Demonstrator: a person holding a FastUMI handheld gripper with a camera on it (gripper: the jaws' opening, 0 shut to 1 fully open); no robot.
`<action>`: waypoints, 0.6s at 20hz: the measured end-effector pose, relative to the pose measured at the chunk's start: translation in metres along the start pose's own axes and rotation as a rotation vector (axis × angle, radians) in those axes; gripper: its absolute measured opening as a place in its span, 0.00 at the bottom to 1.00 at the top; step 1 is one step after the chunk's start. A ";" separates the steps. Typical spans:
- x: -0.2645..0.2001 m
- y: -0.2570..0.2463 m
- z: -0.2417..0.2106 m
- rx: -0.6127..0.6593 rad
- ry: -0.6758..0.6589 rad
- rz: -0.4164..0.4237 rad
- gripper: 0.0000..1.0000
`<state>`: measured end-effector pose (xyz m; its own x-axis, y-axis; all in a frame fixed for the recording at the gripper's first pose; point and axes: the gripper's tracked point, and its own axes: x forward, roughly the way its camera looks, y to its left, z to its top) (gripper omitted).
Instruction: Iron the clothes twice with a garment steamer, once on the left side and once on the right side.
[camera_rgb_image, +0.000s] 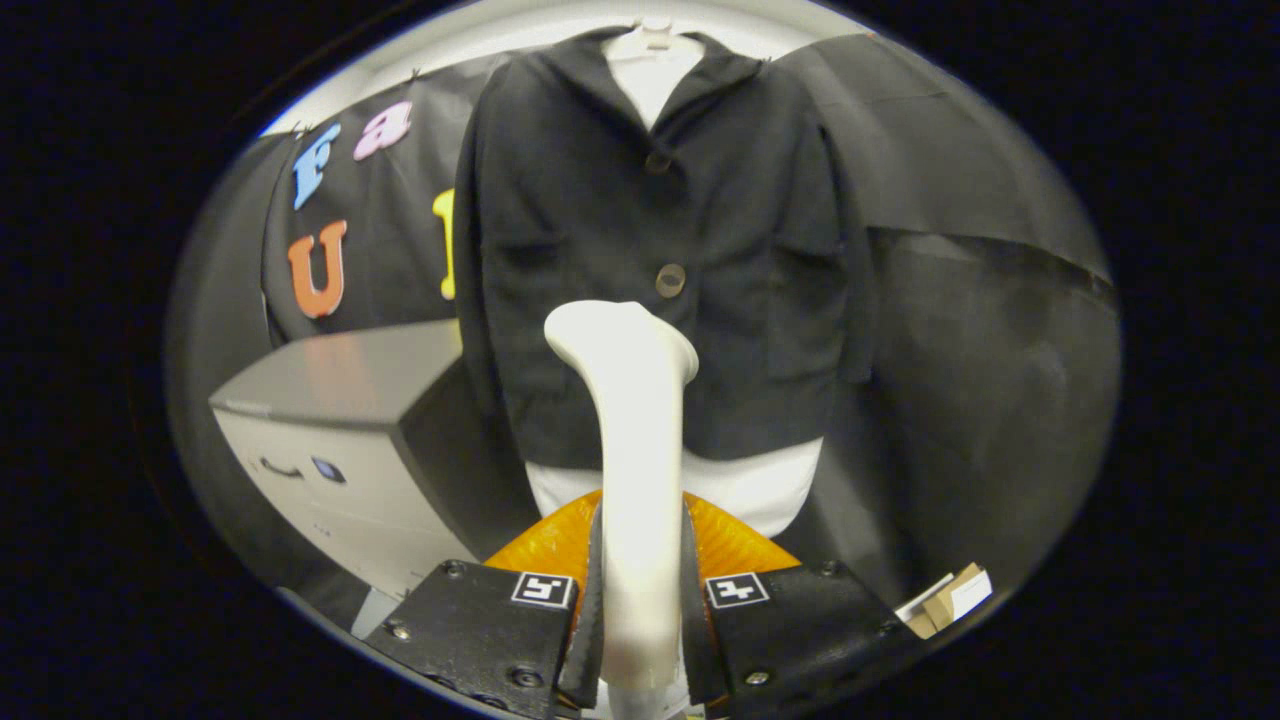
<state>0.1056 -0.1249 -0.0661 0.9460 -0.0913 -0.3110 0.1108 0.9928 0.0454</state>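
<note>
White plastic steamer (632, 440), long axis running straight ahead from between the fingers, flared head at the far end and pointed toward the jacket (650, 260). Handle pinched on both sides by the gripper (640, 600), fingers closed in to the handle's width, one pad flat against each flank. Head level with the lower front of the jacket, just below the bigger of the two buttons (670, 280), slightly to that button's left; cannot tell whether touching the cloth or just short of it. Dark jacket hung upright on a white form (650, 70), collar at top, hem well above the form's pale lower edge, straight ahead beyond the fingers. Orange rounded piece (545, 545) behind the fingers' tips, either side of the handle. Grey box-like cabinet (340, 430) off to the left of the jacket. Small cardboard pieces (950, 595) low on the right.
</note>
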 end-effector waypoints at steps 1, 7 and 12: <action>-0.010 -0.010 0.026 0.017 -0.057 -0.004 0.35; -0.043 -0.063 0.183 0.076 -0.373 -0.013 0.35; -0.047 -0.092 0.285 0.064 -0.561 -0.028 0.35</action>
<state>0.1380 -0.2339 0.2144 0.9575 -0.1621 0.2384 0.1400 0.9843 0.1071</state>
